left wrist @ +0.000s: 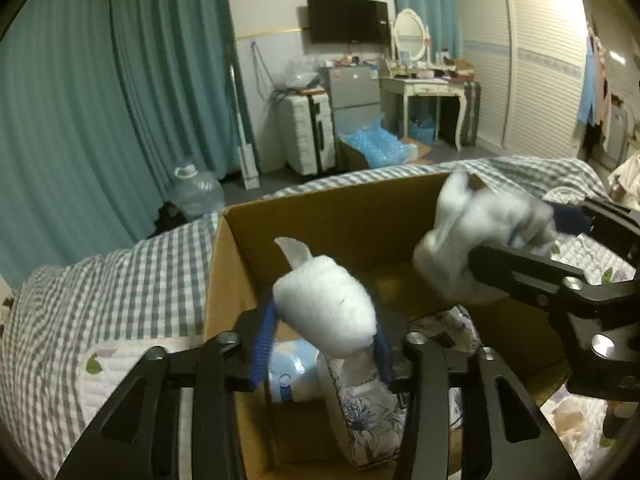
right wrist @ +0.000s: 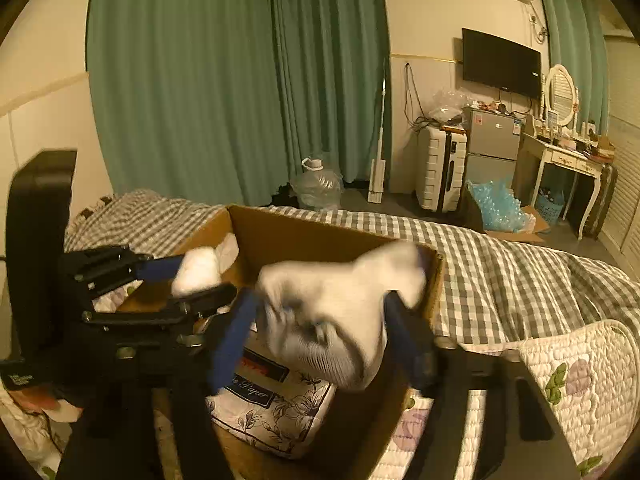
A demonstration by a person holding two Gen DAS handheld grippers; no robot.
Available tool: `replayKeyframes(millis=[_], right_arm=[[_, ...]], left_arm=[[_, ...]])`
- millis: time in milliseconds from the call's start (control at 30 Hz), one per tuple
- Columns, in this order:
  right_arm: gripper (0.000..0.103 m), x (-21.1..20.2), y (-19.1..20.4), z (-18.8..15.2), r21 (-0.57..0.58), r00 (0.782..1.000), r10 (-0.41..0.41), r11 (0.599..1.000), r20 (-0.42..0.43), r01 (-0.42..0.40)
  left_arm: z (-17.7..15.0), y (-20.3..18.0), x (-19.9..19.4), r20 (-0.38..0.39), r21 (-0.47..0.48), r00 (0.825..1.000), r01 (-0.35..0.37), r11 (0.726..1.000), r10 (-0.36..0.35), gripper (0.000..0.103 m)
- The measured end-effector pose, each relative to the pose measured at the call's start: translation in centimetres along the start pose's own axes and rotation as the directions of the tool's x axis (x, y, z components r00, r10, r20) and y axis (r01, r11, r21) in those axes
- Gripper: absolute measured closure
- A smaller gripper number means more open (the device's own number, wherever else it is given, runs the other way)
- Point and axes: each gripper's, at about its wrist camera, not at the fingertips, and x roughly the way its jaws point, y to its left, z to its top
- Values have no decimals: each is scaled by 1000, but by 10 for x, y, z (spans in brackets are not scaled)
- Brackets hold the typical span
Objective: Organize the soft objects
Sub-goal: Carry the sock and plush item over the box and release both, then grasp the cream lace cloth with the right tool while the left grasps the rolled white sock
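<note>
An open cardboard box [left wrist: 320,216] sits on the bed; it also shows in the right wrist view [right wrist: 304,236]. My left gripper [left wrist: 324,344] is shut on a rolled white sock [left wrist: 324,304] and holds it over the box; this sock also shows in the right wrist view [right wrist: 198,270]. My right gripper [right wrist: 320,320] is shut on a bunched white sock [right wrist: 336,312], blurred, above the box's right part; that sock also shows in the left wrist view [left wrist: 472,236]. A floral tissue pack [right wrist: 276,412] lies in the box bottom, also visible in the left wrist view [left wrist: 368,412].
The box rests on a grey checked blanket [right wrist: 500,280] and a quilted floral cover [right wrist: 576,392]. Beyond the bed stand teal curtains [left wrist: 120,100], a water jug [left wrist: 196,192], a white suitcase [left wrist: 308,136], a small fridge [left wrist: 356,96] and a dressing table [left wrist: 424,88].
</note>
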Motion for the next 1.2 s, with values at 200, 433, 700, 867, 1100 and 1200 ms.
replayKeyframes(millis=[200,433,700,867,1100,1200], right_arm=[[13,-47,4,16,15,994,-79,997,75,78],[6,-153,29,51,-1,976,-148,989,161,150],[1,-262,60,63,-9,956,-193,980,219,200],[1,-302,82,47,-32,955,-202,976,216,214],[1,-308,91,-1,-45,961,-207,975,186,219],[1,-292,91,-28,-65,968,-213,973,135,223]], left_arm=[[11,0,-34,49,-13,996,-73,997,73,23],[25,13,-128,153,-71,985,-74,995,85,15],[23,15,-252,333,-120,937,-71,990,108,9],[6,7,-289,364,-158,924,-62,986,117,8],[-37,-9,-289,358,-135,931,-26,991,73,8],[-54,-15,-274,307,-131,946,-64,989,102,8]])
